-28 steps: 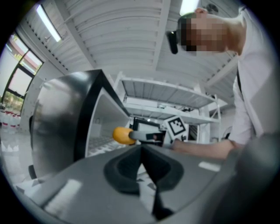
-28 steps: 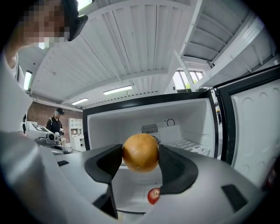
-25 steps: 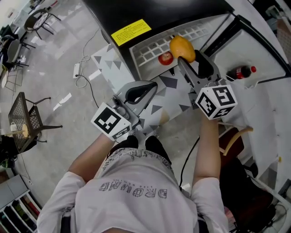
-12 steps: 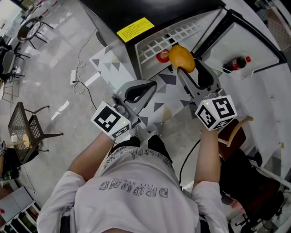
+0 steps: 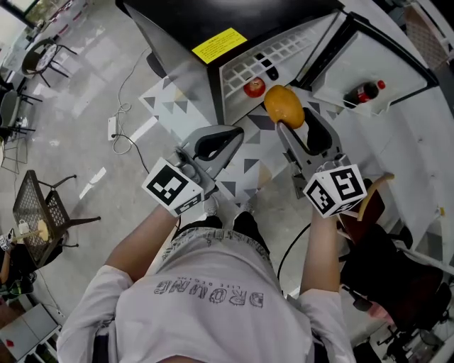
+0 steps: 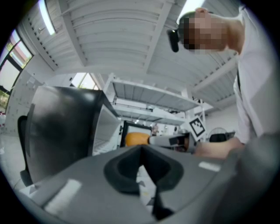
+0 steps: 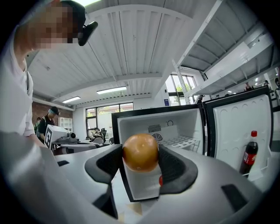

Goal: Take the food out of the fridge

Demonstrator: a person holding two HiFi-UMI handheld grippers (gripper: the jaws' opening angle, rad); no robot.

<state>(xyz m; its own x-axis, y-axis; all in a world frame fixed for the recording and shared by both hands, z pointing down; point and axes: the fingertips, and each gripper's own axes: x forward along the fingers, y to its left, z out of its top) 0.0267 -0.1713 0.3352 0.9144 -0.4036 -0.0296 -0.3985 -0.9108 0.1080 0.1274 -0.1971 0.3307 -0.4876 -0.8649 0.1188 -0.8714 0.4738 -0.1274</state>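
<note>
An orange fruit sits clamped in my right gripper, held just outside the open black fridge. A red tomato lies on the white wire shelf inside the fridge; only a red sliver of the tomato peeks out below the orange. My left gripper hangs to the left of the fridge, its jaws shut with nothing between them. The orange also shows beyond the left gripper.
A cola bottle stands in the open fridge door's rack at the right. A patterned mat lies on the floor before the fridge. Cables and chairs are at the left. A person in a cap stands far off.
My right gripper has drawn back toward me with the orange, out from the fridge shelf. The tomato stays on the shelf. The left gripper has hardly moved.
</note>
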